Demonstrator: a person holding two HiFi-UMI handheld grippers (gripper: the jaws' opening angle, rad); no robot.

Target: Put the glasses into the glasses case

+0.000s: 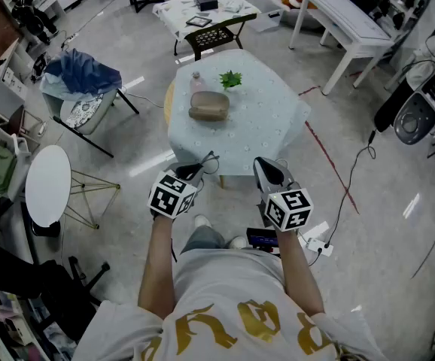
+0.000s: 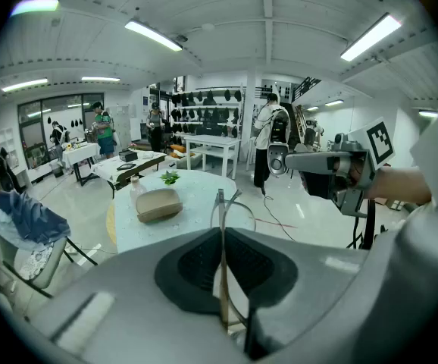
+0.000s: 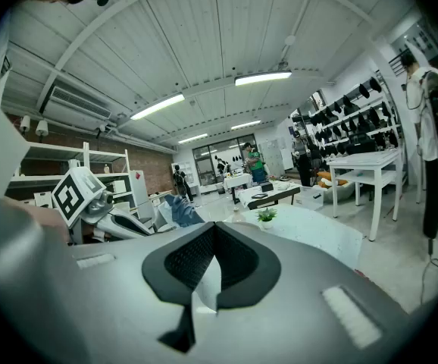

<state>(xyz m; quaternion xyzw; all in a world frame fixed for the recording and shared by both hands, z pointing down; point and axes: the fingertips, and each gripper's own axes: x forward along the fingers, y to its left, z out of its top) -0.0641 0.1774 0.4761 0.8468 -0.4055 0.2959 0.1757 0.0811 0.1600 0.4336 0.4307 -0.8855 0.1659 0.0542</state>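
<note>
A tan glasses case [image 1: 209, 105] lies closed on the round pale table [image 1: 263, 138], near its far side; it also shows in the left gripper view [image 2: 158, 203]. My left gripper [image 1: 195, 173] hangs off the table's near edge, shut on thin wire-framed glasses [image 2: 230, 209]. One temple runs up between the jaws and the lenses stick out past the tips. In the head view the glasses [image 1: 207, 161] are a faint wire shape. My right gripper [image 1: 270, 173] is level with the left, shut with nothing between its jaws [image 3: 214, 237].
A small bottle [image 1: 196, 81] and a green plant [image 1: 230, 79] stand behind the case. A black chair [image 1: 214, 36] is at the table's far side. A folding chair with blue cloth [image 1: 82, 77] and a small white round table [image 1: 48, 183] are to the left. Cables [image 1: 338, 186] cross the floor on the right.
</note>
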